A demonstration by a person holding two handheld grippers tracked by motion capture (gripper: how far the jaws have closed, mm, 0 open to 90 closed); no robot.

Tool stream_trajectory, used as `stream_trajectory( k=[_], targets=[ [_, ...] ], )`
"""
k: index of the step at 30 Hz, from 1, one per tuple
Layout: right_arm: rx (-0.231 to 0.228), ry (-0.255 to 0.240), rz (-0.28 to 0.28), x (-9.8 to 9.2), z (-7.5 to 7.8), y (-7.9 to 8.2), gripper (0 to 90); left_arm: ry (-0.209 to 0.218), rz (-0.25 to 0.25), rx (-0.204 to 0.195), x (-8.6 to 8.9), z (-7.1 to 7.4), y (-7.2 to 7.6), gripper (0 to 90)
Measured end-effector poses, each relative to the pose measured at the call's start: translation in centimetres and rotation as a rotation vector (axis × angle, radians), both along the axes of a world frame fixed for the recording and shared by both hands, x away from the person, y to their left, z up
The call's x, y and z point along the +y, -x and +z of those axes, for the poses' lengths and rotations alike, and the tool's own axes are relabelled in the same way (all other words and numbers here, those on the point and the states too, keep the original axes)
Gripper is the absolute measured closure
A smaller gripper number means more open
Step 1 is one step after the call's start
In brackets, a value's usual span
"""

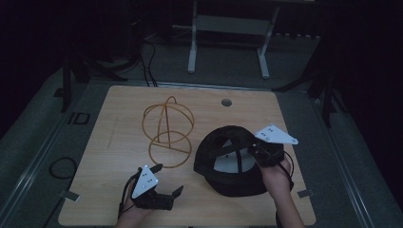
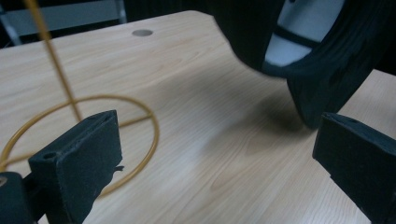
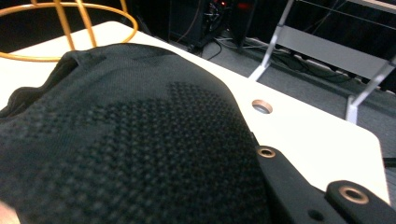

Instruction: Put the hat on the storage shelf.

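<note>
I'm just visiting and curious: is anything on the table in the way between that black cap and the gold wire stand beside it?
Nothing visible. The black cap, gripped by the right gripper, sits right of the wire stand, with only bare table between them. The left gripper is open, nearer the person.

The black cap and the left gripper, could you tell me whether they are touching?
Apart. The high view shows bare table between the open left gripper and the black cap.

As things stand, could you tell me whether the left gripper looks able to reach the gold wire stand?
Probably yes. The left gripper has open, empty jaws, and bare table lies between it and the gold wire stand. The black cap sits off to the side, held by the right gripper.
</note>
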State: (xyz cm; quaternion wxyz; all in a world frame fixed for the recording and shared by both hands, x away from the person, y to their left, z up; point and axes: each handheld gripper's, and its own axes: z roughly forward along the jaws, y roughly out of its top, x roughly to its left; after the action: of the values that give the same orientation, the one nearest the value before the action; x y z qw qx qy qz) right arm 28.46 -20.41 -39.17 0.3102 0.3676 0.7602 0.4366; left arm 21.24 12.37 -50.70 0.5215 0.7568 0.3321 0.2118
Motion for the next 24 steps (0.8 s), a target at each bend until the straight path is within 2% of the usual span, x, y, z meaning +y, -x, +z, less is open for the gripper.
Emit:
stream_trajectory(
  k=[5, 9, 11, 15, 16, 20, 21, 24],
  targets=[
    [-0.004, 0.001, 0.018, 0.3, -0.3, 0.6, 89.2, 0.000, -0.035, -0.009, -1.7, 1.1, -1.0, 1.6],
    [-0.001, -0.005, 0.044, 0.7, -0.6, 1.0, 89.1, 0.010, -0.060, 0.004, -3.1, 1.6, -2.0, 1.6],
    [0.000, -0.005, 0.058, 0.9, -0.6, 1.2, 89.1, 0.009, -0.062, -0.002, -3.5, 1.8, -2.2, 5.2],
    [-0.006, 0.006, 0.073, 1.1, -0.7, 1.4, 89.1, -0.003, -0.061, -0.002, -4.0, 2.0, -2.7, 6.0],
    [-0.010, 0.022, 0.096, 1.4, -0.6, 1.7, 89.1, 0.008, -0.061, -0.003, -4.0, 2.1, -2.8, 11.6],
    [-0.011, 0.022, 0.121, 1.5, -0.6, 2.0, 89.1, 0.013, -0.068, -0.002, -4.2, 2.2, -2.9, 17.5],
    [-0.007, 0.015, 0.147, 1.5, -0.6, 2.2, 89.1, 0.017, -0.052, -0.005, -4.2, 2.3, -3.0, 20.3],
    [-0.006, 0.013, 0.172, 1.6, -0.5, 2.5, 89.2, 0.017, -0.041, 0.002, -4.1, 2.3, -3.1, 25.3]
  ],
)
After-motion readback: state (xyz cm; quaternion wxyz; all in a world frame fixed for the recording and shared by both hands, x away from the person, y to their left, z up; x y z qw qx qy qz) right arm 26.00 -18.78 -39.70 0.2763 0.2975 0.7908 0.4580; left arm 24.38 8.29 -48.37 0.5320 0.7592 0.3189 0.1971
